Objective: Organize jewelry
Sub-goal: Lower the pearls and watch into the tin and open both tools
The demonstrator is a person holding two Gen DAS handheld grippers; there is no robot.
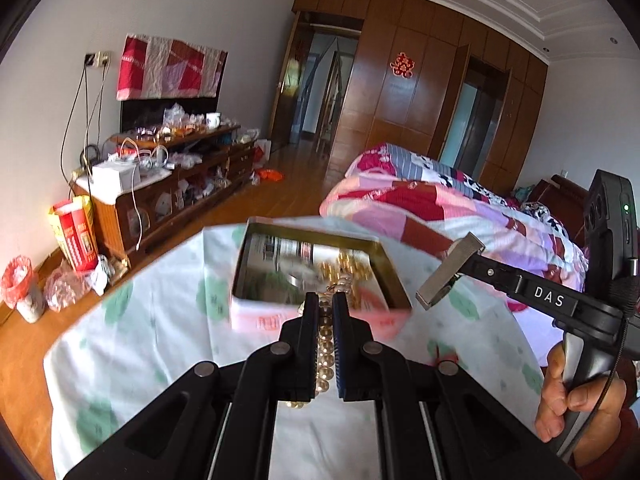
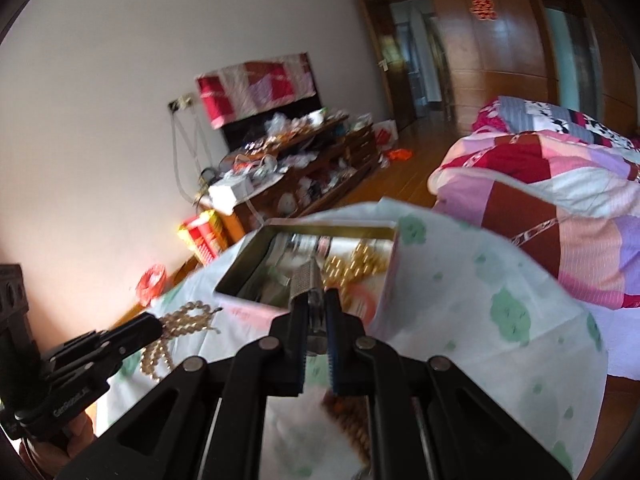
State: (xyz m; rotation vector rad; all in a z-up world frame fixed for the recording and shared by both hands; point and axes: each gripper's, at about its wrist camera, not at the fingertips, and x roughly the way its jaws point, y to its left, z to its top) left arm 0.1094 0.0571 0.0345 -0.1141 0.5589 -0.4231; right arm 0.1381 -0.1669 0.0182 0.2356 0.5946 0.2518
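The gold bead strand (image 1: 325,350) in your left gripper (image 1: 326,300) is limp and light: it hangs in loops just left of the open tin (image 2: 394,248) in the right wrist view, and any free length will swing and drag over the rim. It looks smooth and slippery, so I would keep the pinch across several beads at once, near the bunched middle, not at one end. The left jaws are closed on it, beads showing between the pads. Your right gripper (image 2: 317,300) is clamped on a stiff, flat metal piece (image 2: 306,280) with a textured face, held over the tin's near edge; being rigid, it should not shift in the pinch. More gold jewelry (image 2: 356,266) lies inside the tin, which stands on a green-patterned cloth (image 2: 500,312).
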